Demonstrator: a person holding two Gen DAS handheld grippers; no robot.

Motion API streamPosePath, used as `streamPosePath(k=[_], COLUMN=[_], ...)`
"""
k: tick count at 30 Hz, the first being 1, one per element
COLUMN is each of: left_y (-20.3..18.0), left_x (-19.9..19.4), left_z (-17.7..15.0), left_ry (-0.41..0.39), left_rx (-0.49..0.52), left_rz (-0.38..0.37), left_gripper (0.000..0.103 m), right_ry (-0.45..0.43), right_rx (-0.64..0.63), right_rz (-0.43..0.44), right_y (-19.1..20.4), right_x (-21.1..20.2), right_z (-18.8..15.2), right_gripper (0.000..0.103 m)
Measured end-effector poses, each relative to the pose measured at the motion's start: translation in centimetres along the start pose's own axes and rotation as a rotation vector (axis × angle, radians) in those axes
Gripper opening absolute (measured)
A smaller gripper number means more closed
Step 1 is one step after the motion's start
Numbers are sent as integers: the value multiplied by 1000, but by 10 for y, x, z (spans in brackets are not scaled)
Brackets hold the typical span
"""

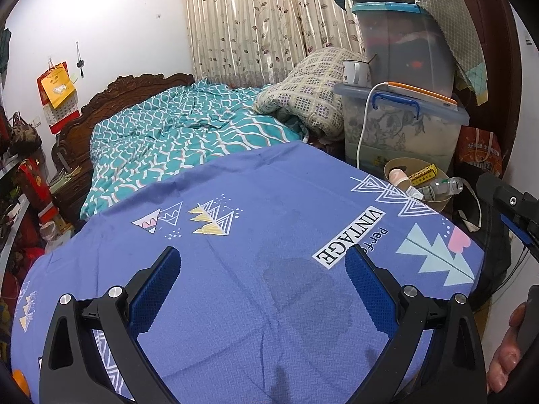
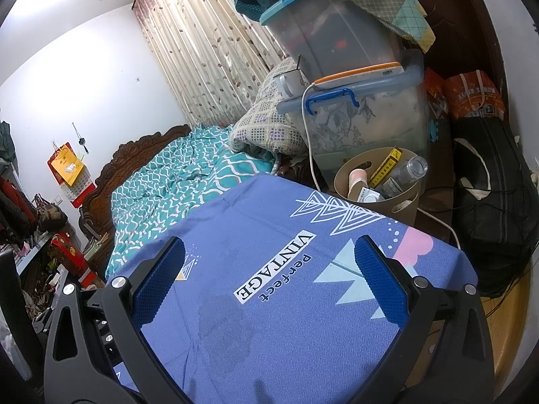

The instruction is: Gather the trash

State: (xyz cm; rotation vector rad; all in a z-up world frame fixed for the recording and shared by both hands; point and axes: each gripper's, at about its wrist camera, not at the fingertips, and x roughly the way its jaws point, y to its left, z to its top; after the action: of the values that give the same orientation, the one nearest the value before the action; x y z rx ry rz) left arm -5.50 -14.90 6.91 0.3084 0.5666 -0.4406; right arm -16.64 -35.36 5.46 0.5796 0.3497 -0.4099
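A tan round trash bin point(image 2: 387, 203) stands past the far right corner of the blue printed cloth point(image 2: 286, 303); it also shows in the left wrist view point(image 1: 395, 165). Inside lie a clear plastic bottle point(image 2: 409, 168), a yellow box point(image 2: 384, 165), a pink paper cup point(image 2: 355, 180) and small packets. My left gripper point(image 1: 262, 262) is open and empty above the cloth point(image 1: 252, 235). My right gripper point(image 2: 269, 252) is open and empty above the cloth, near the bin. Part of the right gripper shows at the left wrist view's right edge.
Stacked clear storage boxes point(image 2: 353, 114) with a white mug point(image 2: 291, 80) and a white cable stand behind the bin. A bed with a teal quilt point(image 1: 178, 134) lies beyond the cloth. A black bag point(image 2: 495, 208) sits at right. Cluttered shelves point(image 1: 23, 195) are at left.
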Motion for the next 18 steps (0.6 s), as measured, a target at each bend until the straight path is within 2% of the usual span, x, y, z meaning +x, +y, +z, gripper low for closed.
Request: streamPosePath(k=[18], left_y=[-1], left_x=[0], left_z=[-2], left_ry=[0], left_rx=[1], left_rz=[-2], left_gripper=[94], right_ry=[0], right_rx=[0], right_rz=[0], right_y=[0], right_x=[0], right_z=[0], right_gripper=[100])
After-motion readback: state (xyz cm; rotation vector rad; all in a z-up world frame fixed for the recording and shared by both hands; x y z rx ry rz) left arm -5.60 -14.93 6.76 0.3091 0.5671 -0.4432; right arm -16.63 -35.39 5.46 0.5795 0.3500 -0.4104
